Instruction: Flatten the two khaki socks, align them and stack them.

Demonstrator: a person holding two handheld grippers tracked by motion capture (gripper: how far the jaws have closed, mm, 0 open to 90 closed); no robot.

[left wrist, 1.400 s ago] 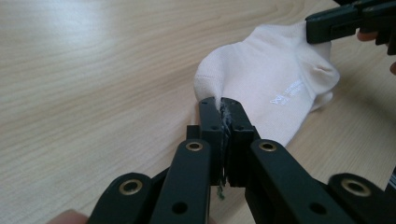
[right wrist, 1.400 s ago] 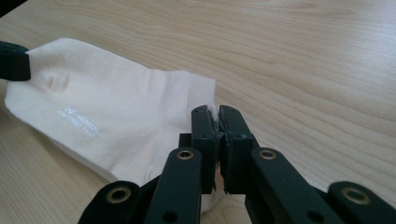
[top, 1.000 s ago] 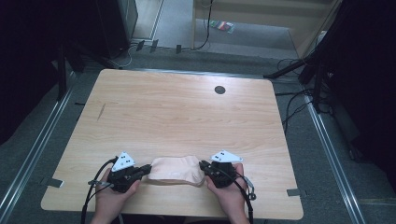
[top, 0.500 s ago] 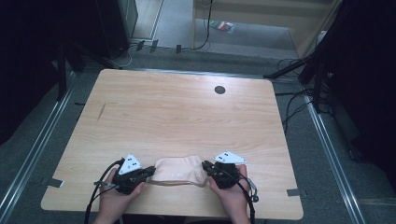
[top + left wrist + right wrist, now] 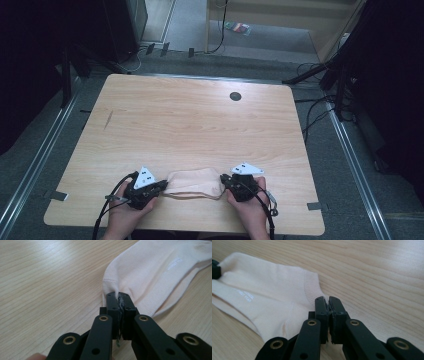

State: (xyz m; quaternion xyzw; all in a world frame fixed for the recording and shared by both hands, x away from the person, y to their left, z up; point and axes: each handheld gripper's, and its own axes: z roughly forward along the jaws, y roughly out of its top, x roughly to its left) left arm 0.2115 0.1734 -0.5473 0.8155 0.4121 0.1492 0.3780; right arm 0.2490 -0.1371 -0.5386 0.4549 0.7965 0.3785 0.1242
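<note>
A pale peach sock (image 5: 194,183) lies flat near the front edge of the wooden table (image 5: 190,120), stretched between my two grippers. At its left end my left gripper (image 5: 161,187) is shut on the sock (image 5: 150,272), the fabric pinched between the black jaws (image 5: 120,295). My right gripper (image 5: 224,180) is shut on the other end, where the ribbed cuff of the sock (image 5: 269,297) meets the jaws (image 5: 328,301). A hand holds each gripper from below.
A small dark round hole (image 5: 235,96) sits in the table toward the far edge. Cables (image 5: 320,107) trail on the floor at the right, and a metal rail (image 5: 35,165) runs along the left side.
Both grippers and the sock have shifted slightly to the right along the front edge. The grips are unchanged.
</note>
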